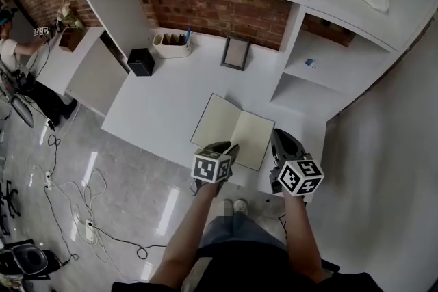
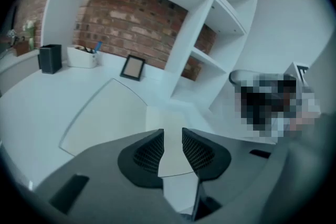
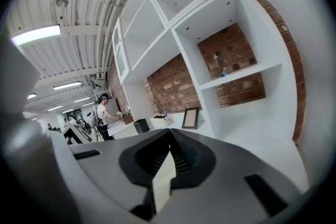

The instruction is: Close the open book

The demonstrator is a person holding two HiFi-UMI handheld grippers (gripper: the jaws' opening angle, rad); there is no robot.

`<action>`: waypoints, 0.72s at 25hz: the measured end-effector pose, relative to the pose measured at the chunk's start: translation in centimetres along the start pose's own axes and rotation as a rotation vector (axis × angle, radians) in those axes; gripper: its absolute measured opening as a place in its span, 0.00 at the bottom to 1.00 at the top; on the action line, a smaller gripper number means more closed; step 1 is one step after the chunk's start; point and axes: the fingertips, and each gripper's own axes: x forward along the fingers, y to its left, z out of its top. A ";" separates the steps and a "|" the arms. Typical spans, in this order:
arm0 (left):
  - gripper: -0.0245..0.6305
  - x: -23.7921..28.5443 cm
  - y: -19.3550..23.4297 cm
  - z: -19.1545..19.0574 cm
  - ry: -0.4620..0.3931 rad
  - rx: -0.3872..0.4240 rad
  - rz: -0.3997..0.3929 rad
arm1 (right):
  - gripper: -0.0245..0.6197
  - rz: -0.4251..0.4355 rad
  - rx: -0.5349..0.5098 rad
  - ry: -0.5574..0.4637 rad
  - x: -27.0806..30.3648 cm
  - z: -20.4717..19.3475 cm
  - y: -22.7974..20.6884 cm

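Note:
An open book with blank cream pages lies flat on the white desk, near its front edge. My left gripper hovers at the book's near edge, close to the spine. In the left gripper view its jaws stand apart, with the pale page and the book's near edge showing through the gap; the pads press on nothing. My right gripper is just off the book's right edge. In the right gripper view its tips meet, with nothing seen between them, and it points level toward the shelves.
At the back of the desk stand a small picture frame, a white organiser with pens and a black box. White shelf compartments rise on the right. Cables lie on the floor at left, and a person stands far left.

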 end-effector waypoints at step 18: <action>0.20 -7.5 14.4 -2.8 -0.090 -0.257 0.179 | 0.03 0.084 -0.051 0.034 3.3 -0.5 5.3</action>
